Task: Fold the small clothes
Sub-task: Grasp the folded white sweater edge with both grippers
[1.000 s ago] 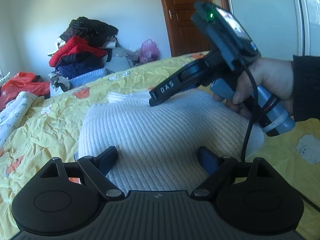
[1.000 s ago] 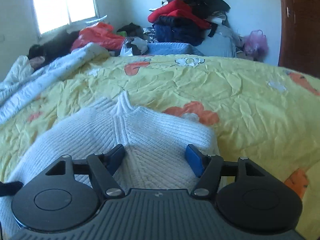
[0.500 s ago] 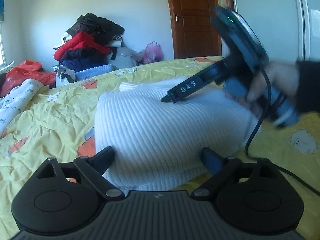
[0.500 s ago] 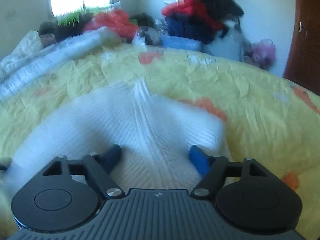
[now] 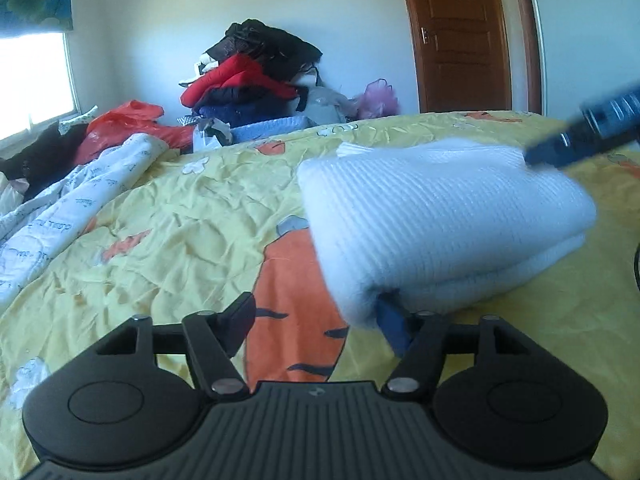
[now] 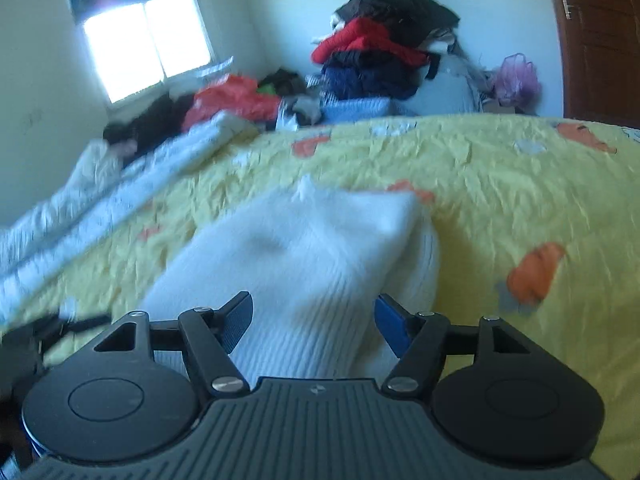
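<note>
white knit sweater [image 5: 432, 216] lies folded in layers on the bed's yellow carrot-print bedspread [image 5: 168, 240], collar end pointing away toward the clothes pile [image 5: 256, 76] by the far wall. my left gripper [image 5: 316, 320] sits low at the sweater's near left corner; jaws are closing, part-way apart. the blue right finger [image 5: 392, 326] is tucked under the sweater's corner and touching it, the black left finger is out over bare bedspread, so nothing is pinched between them. my right gripper [image 6: 314, 320] is over the sweater [image 6: 304, 256] from the other side, jaws closing too, about mid width. knit fabric fills the gap between the fingers, but the pads stand clear of it on both sides, not gripping. in the left wrist view the right gripper's black finger shows blurred at the right edge, at the sweater's far top edge. white printed quilt [image 5: 72, 216] bunched along the left side of the bed. brown door [image 5: 460, 32] at back right, window [image 6: 148, 44] at back left.
</note>
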`<state>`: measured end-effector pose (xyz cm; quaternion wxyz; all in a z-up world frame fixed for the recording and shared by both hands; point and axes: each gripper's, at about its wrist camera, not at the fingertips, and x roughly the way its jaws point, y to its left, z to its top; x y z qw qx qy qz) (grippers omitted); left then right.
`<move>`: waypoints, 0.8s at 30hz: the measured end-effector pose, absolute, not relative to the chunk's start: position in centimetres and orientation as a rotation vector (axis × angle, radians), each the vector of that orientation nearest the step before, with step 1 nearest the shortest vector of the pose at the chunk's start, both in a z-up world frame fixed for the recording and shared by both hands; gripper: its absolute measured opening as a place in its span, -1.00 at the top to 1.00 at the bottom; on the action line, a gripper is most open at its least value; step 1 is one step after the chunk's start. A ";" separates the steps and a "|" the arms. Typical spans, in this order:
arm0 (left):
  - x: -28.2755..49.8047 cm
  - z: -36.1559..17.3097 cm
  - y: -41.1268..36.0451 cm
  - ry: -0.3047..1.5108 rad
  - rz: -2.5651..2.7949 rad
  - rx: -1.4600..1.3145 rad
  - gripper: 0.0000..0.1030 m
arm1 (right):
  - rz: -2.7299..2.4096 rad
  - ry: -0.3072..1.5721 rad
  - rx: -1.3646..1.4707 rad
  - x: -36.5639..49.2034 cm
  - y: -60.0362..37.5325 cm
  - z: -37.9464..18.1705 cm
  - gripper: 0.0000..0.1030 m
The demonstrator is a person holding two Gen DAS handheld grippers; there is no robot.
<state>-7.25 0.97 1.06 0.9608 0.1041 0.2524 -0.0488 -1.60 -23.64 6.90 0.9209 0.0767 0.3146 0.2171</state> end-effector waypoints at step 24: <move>-5.3 -0.4 0.3 0.545 -0.112 0.145 0.61 | 0.521 0.741 0.351 -1.3 -26.8 6.4 -0.03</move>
